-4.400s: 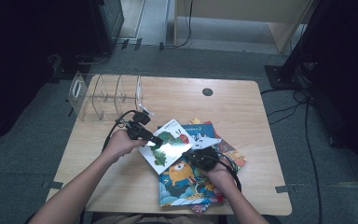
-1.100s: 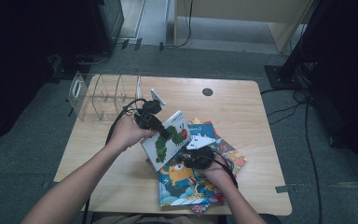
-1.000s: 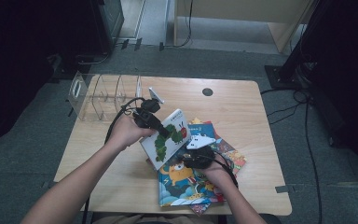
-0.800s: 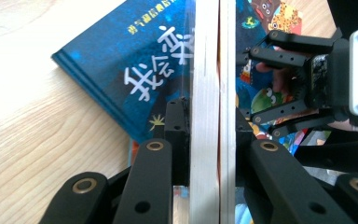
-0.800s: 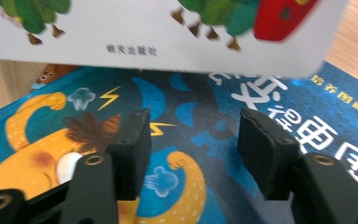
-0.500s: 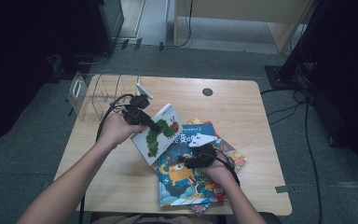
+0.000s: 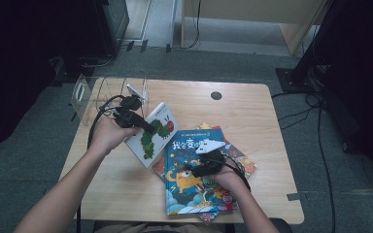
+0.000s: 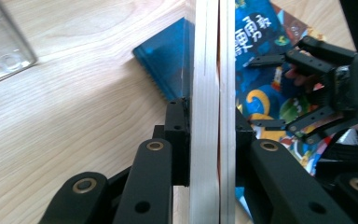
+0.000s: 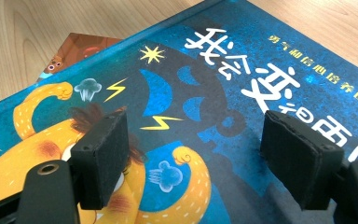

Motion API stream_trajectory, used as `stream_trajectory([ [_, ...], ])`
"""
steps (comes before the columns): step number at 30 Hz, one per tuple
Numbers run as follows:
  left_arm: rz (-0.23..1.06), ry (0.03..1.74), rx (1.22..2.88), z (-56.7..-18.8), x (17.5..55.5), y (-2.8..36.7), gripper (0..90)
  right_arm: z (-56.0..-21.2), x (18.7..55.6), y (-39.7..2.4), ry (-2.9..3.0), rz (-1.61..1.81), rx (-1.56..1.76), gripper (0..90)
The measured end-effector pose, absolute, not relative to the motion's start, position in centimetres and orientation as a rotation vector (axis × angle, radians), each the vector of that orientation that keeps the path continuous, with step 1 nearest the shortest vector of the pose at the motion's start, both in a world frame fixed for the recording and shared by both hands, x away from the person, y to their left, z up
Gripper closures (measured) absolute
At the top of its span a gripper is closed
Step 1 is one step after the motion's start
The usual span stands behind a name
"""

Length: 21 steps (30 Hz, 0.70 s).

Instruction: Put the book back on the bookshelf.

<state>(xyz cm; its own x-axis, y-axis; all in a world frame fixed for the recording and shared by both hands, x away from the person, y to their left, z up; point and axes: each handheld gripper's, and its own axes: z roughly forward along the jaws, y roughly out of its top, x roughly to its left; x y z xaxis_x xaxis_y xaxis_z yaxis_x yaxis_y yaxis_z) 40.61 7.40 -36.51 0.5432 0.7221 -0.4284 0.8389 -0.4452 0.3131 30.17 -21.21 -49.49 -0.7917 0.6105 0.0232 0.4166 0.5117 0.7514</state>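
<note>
The left gripper (image 8: pixel 205 135) clamps the white caterpillar book (image 7: pixel 153 133); the right gripper (image 9: pixel 200 154), jaws just opening, hovers released over the blue book (image 9: pixel 223 93) titled "我会变".

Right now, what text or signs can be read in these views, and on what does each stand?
"我会变": large white title on the blue book, which continues beyond what can be read.
Small yellow line above that title: too blurred to read.
Small print on the white caterpillar book in the left gripper: too small to read.

Lower books (image 7: pixel 238 162) mostly hidden under blue book (image 7: pixel 194 179), white book (image 8: pixel 212 70) cut off by frame edges
</note>
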Motion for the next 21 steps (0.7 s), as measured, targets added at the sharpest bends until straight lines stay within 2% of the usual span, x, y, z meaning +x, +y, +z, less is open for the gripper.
stream_trajectory([
  [21,-0.287,1.335,2.258,-37.1,39.6,10.9,77.3,-49.5,30.9,-21.4,2.519,1.141,0.861,20.3],
])
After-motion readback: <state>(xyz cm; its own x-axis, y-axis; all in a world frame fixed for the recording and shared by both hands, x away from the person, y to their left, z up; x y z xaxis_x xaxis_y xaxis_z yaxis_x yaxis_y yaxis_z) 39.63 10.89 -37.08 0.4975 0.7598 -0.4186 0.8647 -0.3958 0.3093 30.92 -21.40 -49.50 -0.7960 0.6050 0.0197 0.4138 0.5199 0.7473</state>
